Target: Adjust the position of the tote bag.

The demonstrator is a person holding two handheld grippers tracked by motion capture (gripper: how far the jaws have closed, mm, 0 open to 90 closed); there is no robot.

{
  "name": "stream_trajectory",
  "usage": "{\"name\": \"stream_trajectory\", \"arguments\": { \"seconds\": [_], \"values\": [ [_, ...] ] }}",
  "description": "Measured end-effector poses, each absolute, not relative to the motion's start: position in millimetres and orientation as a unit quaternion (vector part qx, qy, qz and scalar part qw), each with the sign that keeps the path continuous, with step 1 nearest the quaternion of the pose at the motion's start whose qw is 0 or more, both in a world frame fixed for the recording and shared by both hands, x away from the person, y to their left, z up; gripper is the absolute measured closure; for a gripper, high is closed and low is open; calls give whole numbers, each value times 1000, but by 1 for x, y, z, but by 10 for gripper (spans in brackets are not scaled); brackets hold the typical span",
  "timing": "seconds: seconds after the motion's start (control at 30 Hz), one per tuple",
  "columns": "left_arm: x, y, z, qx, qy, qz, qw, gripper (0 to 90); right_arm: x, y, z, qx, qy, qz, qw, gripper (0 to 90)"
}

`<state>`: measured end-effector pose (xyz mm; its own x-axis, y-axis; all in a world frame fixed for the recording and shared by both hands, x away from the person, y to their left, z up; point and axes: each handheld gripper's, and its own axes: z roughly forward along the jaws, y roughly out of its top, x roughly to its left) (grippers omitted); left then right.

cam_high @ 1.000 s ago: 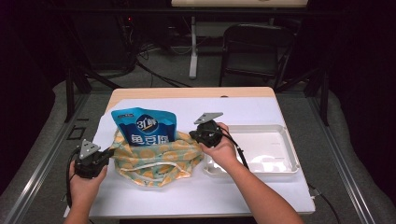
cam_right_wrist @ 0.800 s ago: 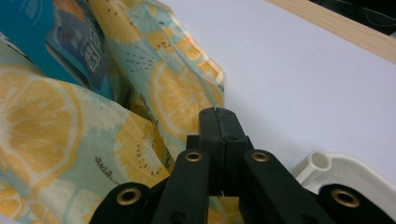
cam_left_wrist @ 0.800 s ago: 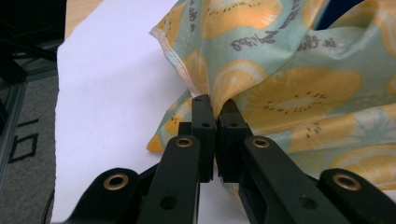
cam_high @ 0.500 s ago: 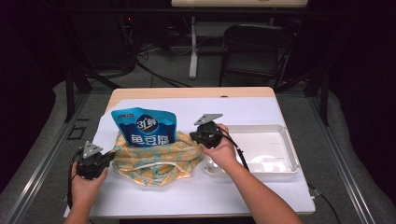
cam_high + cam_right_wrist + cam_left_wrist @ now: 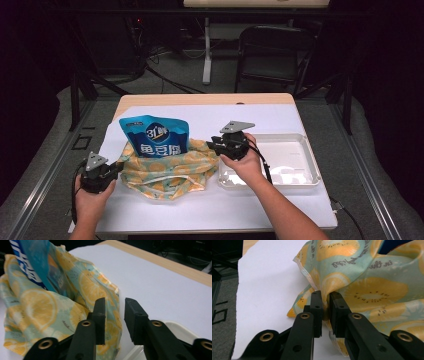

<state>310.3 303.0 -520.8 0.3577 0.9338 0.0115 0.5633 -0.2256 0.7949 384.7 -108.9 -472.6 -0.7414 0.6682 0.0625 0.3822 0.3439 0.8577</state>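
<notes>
The blue printed snack pouch (image 5: 154,136) sat half buried in the lemon-patterned fabric bag (image 5: 167,167), its lower part hidden.

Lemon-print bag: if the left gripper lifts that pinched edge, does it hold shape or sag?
Likely sags: the lemon-print bag lies crumpled, and its cloth bunches where the left gripper pinches it. The blue pouch standing inside may tip.

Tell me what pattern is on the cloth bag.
Yellow citrus slices on pale green; the bag shows best in the left gripper view.
</notes>
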Motion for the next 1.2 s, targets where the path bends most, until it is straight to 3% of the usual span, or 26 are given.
{"name": "stream_trajectory", "arguments": {
  "seconds": [0.33,0.8,0.87,1.07,1.2],
  "values": [
    [308,303,-519,734,506,257,374,742,357,-105,-459,277,809,495,152,613],
    [307,304,-519,726,508,260,383,631,345,-76,-474,224,840,472,149,558],
    [307,304,-519,726,508,261,383,624,345,-73,-475,220,842,468,151,579],
    [307,305,-519,725,509,262,383,609,341,-68,-479,210,854,452,151,804],
    [306,306,-519,722,510,264,385,598,338,-69,-480,206,856,451,147,892]
  ]
}}
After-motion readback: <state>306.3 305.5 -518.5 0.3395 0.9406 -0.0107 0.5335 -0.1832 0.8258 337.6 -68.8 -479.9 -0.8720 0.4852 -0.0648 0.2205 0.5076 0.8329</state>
